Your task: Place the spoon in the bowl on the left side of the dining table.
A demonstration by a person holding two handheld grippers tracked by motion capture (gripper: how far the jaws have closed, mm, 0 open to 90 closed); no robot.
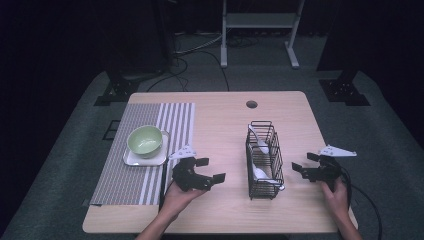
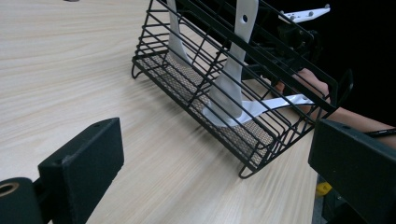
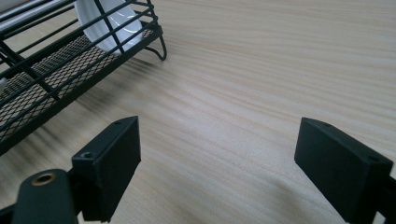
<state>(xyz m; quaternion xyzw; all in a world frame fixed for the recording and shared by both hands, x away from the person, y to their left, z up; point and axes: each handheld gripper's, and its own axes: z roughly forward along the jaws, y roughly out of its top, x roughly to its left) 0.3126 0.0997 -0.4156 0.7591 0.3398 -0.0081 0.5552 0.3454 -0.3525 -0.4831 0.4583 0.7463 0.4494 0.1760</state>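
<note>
High view, table: a light wooden table point(image 1: 220, 210) with a round cable hole near its far edge.
High view, basket: a black wire basket point(image 1: 263, 160) stands upright right of the table's middle, between the two grippers, with white spoons point(image 1: 260, 172) inside it.
High view, left gripper: the left gripper point(image 1: 210, 170) sits just left of the basket, apart from it, jaws spread wide and holding nothing, pointed toward the basket.
High view, right gripper: the right gripper point(image 1: 305, 163) sits just right of the basket, apart from it, jaws also wide and empty.
High view, mat side: a striped placemat point(image 1: 145, 180) covers the left part of the table; on it a green bowl point(image 1: 145, 139) rests on a white square plate point(image 1: 145, 160).
Left gripper view, jaws: both black jaws stand far apart with bare wood between them.
Left gripper view, basket: the wire basket point(image 2: 187, 79) lies ahead, near but not touched; two white spoons point(image 2: 231, 86) lean inside on its mesh floor, and a third lies flat.
Left gripper view, beyond: the person's other hand point(image 2: 310, 86) shows past the basket.
Right gripper view, jaws: wide apart, nothing between them but table point(image 3: 261, 84).
Right gripper view, basket: the basket's corner point(image 3: 56, 79) is at upper left, clear of the jaws, with a white spoon bowl point(image 3: 107, 23) inside.
</note>
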